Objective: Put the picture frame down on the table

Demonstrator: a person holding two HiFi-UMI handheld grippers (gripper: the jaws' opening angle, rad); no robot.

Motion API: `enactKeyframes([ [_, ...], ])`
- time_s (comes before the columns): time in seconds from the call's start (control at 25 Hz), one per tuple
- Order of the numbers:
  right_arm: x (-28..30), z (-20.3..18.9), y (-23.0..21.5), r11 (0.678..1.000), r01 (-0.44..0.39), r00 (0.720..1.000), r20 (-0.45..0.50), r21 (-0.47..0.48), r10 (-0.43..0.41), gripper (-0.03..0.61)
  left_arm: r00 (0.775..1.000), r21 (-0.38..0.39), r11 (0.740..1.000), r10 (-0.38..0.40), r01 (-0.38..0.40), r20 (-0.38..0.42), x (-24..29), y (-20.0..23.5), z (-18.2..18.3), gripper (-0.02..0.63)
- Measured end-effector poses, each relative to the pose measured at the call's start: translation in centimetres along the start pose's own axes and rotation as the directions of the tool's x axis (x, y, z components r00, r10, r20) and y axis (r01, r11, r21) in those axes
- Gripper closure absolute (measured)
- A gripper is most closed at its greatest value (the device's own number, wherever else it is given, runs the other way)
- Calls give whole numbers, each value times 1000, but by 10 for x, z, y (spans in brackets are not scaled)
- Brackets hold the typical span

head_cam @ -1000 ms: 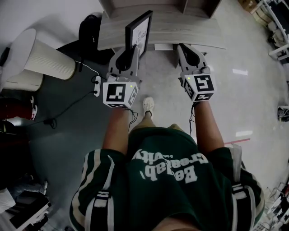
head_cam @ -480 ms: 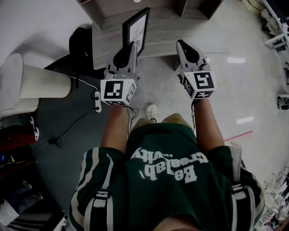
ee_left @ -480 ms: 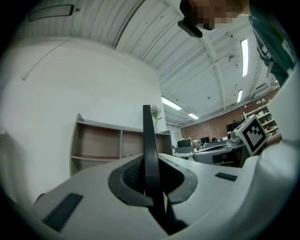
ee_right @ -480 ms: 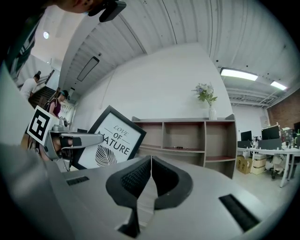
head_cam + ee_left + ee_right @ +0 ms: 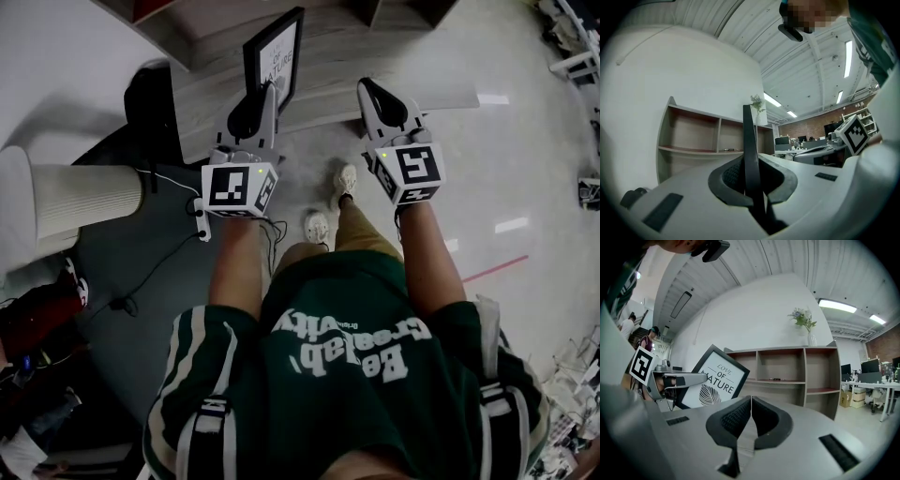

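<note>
A black picture frame point(image 5: 276, 54) with a white "Love of Nature" print is held upright over the near edge of the wooden table point(image 5: 375, 61). My left gripper point(image 5: 261, 98) is shut on its lower edge. In the left gripper view the frame point(image 5: 749, 140) shows edge-on, clamped between the jaws of the left gripper point(image 5: 751, 180). My right gripper point(image 5: 370, 91) hovers to the frame's right, apart from it, shut with nothing in it. In the right gripper view the right gripper point(image 5: 750, 411) has its pads pressed together, with the frame point(image 5: 715, 378) and the left gripper point(image 5: 670, 380) off to the left.
An open wooden shelf unit point(image 5: 787, 376) stands at the table's back, with a vase of flowers point(image 5: 805, 324) on top. A white ribbed cylinder point(image 5: 80, 197) lies on the floor at left, near a black object point(image 5: 148, 94) and cables point(image 5: 169, 248).
The person has stepped forward, one foot now ahead. Both grippers have come closer to the table, and the frame stays in the left gripper, now over the tabletop's edge.
</note>
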State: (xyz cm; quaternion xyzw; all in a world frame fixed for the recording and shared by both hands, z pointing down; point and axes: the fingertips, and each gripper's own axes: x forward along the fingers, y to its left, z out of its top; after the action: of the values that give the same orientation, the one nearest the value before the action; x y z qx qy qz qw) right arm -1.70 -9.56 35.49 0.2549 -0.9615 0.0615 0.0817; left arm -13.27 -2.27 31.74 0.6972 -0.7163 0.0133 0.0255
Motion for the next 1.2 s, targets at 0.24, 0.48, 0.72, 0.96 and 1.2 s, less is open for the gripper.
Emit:
enactKeyframes([
  [0.24, -64, 7, 135, 999, 32, 999, 35, -41, -30, 543, 997, 14, 998, -55, 55, 58, -143, 11, 12, 572],
  [0.48, -32, 1, 103, 1000, -2, 1000, 16, -16, 3, 543, 998, 7, 999, -52, 52, 38, -103, 7, 0, 572],
  [0.72, -14, 69, 52, 999, -31, 999, 26, -27, 31, 543, 998, 9, 999, -36, 36, 50, -42, -8, 55, 572],
  [0.96, 14, 69, 5, 999, -50, 999, 13, -9, 51, 543, 999, 18, 999, -27, 27, 24, 15, -20, 53, 572],
  [1.2, 46, 31, -2, 999, -46, 999, -13, -21, 45, 543, 998, -13, 999, -46, 46, 39, 44, -4, 12, 572],
])
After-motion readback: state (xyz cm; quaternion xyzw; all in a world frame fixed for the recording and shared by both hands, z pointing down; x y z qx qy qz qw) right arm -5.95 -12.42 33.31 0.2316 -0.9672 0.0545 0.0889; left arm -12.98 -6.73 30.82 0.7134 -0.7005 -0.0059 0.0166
